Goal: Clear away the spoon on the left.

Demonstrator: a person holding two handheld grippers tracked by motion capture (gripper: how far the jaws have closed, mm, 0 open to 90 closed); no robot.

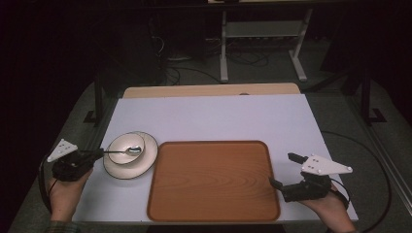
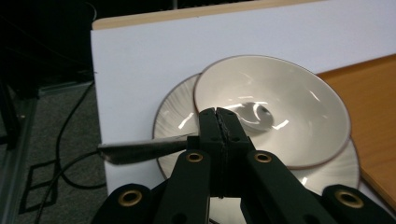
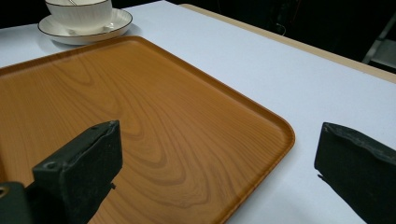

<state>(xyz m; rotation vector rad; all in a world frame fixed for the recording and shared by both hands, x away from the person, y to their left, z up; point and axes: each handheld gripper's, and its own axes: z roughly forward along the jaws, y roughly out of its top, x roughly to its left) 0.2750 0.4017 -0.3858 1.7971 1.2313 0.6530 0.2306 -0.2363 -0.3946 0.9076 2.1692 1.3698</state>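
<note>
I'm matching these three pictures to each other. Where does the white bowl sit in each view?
High view: the bowl sits at centre-left on a saucer, just left of the tray.
Left gripper view: it spreads across the centre, right behind the shut left gripper, which holds a spoon.
Right gripper view: top left corner, far off.
Shared landmark: the wooden tray.
</note>
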